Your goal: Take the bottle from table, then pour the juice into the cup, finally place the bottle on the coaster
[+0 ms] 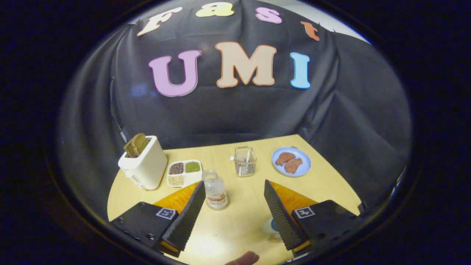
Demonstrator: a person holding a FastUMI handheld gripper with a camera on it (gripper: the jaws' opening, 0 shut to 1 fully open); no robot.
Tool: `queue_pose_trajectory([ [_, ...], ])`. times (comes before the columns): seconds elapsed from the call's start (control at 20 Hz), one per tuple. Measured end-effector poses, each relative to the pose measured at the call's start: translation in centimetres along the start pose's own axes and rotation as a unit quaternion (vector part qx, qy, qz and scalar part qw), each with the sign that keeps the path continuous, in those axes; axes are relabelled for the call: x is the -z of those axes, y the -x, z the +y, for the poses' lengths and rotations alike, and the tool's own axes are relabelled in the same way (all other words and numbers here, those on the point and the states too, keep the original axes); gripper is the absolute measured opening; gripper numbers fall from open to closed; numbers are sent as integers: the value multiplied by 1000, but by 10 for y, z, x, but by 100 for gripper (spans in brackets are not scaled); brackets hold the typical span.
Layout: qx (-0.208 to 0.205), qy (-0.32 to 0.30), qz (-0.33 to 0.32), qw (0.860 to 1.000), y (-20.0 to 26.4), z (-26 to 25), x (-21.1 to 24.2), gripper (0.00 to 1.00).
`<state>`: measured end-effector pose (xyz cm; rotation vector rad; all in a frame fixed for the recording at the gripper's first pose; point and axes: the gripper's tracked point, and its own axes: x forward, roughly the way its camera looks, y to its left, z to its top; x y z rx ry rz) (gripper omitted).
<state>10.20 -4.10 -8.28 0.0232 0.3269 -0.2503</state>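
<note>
Fingertip (244,258) pokes in nearest the lens | gripper (234,189) spread wide, holding nothing, above the table (323,180) | bottle (215,190) upright just beside the left finger; cup (245,161) beyond | toaster (143,163), seed tray (184,172), plate (291,161) behind

Table layout, seen from behind the gripper (234,190).

Standing on the table (327,184): bottle (215,190) upright just ahead of the spread fingers, nearer the left finger (188,217) than the right finger (280,215), touching neither. Sitting beyond the bottle, slightly to its right: cup (245,161). Lying right of the cup, apart from it: plate (291,161), carrying two food pieces (289,162). Lying left of the bottle, just behind it: divided tray (184,172), holding grains in three compartments. Standing left of the tray, just beside it: toaster (144,165), holding toast (136,144) upright in its slot. Showing beside the right finger, partly hidden: small round item (269,225), possibly the coaster, identity not certain.
</note>
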Motion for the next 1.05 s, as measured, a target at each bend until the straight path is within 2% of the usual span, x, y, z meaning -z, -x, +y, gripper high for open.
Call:
queue_pose_trajectory([
  [0.2, -32, 1, -59, 998, 33, -22, -52, 99],
  [0.5, -68, -9, -100, 993, 72, -44, -103, 99],
  [0.65, -75, -20, -102, 992, 85, -60, -111, 99],
  [1.05, -60, -6, -92, 994, 110, -100, -101, 99],
])
